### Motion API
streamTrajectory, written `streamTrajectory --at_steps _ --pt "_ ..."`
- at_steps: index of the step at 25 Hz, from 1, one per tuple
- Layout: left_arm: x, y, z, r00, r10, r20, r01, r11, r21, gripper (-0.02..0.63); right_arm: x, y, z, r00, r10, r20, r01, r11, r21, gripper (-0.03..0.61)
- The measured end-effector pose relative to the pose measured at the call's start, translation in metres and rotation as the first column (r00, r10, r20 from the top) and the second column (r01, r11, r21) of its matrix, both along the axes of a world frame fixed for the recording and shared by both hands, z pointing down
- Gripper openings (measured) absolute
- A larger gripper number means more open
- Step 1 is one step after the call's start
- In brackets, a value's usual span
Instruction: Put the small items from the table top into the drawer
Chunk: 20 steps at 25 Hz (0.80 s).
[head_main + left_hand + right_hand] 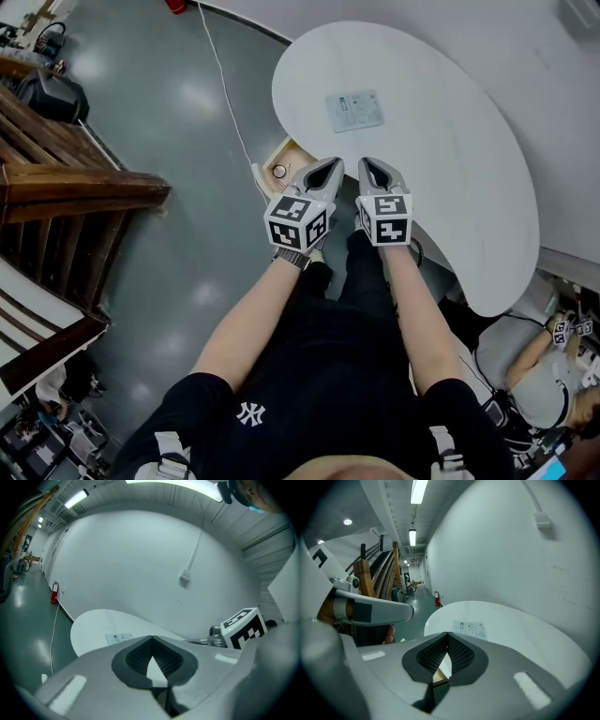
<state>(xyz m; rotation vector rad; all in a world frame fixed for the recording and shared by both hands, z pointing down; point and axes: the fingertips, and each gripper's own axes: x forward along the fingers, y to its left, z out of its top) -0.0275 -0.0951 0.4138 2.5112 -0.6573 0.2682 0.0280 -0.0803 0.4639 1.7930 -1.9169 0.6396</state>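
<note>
A white rounded table (450, 159) carries one flat printed sheet (354, 111); no other small item shows on its top. At the table's left edge an open wooden drawer (289, 155) holds a small round item (278, 171). My left gripper (328, 169) hovers shut and empty just right of the drawer, over the table's near edge. Beside it my right gripper (373, 169) is also shut and empty. In the left gripper view the closed gripper (151, 640) faces the sheet (119, 638). The right gripper (447, 635) faces the same sheet (469, 629).
A white cable (223, 84) runs across the grey floor left of the table. Wooden stairs (66, 183) stand at the far left. Another person (548, 370) sits at the lower right. A fire extinguisher (54, 592) stands by the wall.
</note>
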Motion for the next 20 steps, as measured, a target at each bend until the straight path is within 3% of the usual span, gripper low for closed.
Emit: streamTrajectory --at_steps 10,20 --pt "0.028 -0.017 0.019 1.000 -0.015 0.017 0.015 1.000 -0.013 0.000 0.043 -0.027 0.024 0.999 0.017 0.049 -0.016 1.000 -0.026 0.044" --pt "0.056 -0.048 0.038 0.996 -0.077 0.052 0.079 0.996 -0.036 0.000 0.080 -0.068 0.054 0.996 -0.016 0.083 0.025 0.994 -0.106 0.144"
